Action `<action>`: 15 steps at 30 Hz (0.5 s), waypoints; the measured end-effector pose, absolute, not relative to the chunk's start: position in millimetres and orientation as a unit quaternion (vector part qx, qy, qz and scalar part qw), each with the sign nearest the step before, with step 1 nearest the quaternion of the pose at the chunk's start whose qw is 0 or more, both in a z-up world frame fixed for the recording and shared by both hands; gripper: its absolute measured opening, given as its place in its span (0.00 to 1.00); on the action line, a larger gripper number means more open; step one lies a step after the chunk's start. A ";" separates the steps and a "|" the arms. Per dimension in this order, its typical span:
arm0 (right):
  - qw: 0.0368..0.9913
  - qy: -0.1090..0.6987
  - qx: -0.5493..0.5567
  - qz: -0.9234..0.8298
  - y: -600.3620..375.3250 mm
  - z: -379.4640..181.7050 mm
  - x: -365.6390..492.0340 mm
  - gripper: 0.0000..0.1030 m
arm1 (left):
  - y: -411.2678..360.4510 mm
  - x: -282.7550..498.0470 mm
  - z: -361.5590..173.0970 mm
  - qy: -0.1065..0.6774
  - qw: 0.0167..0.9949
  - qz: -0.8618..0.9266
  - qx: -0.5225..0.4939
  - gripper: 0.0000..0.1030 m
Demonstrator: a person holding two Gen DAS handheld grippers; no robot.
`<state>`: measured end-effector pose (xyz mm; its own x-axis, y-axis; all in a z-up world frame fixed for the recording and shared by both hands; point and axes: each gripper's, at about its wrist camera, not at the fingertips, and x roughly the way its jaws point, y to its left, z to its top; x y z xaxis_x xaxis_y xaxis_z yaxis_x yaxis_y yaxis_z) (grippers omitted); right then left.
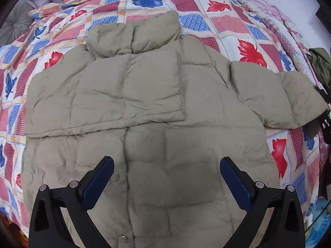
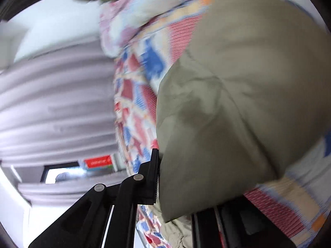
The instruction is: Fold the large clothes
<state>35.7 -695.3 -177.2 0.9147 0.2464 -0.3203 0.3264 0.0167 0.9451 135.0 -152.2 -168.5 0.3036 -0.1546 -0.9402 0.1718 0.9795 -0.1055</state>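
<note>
A khaki puffer jacket [image 1: 157, 111] lies front-up on a bed quilt [image 1: 227, 20] patterned with red and blue leaves. One sleeve [image 1: 107, 95] is folded across the chest. The other sleeve [image 1: 275, 95] stretches out to the right. My left gripper [image 1: 166, 163] hovers open over the jacket's lower half, nothing between its blue pads [image 1: 99, 179]. My right gripper [image 1: 325, 103] shows as black parts at that sleeve's cuff. In the blurred right wrist view, my right gripper [image 2: 165, 177] is shut on the sleeve end [image 2: 217, 124]; the fabric hides one finger.
An olive-green garment [image 1: 319, 62] lies at the bed's right edge. A grey cushion [image 1: 14, 26] sits at the far left. Grey curtains [image 2: 51, 103] hang beyond the bed, with a red box [image 2: 98, 162] near them. The quilt drops away at right.
</note>
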 end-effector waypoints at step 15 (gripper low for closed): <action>0.802 0.355 0.457 0.148 -431.2 -88.9 199.4 0.09 | 1.8 158.1 -171.1 0.558 0.828 -0.037 -0.039 0.99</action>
<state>199.4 -431.2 -88.9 0.7043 0.5614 -0.4345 0.0869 0.5393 0.8376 158.1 1.8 -171.1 0.3752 -0.1054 -0.9209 0.0173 0.9941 -0.1067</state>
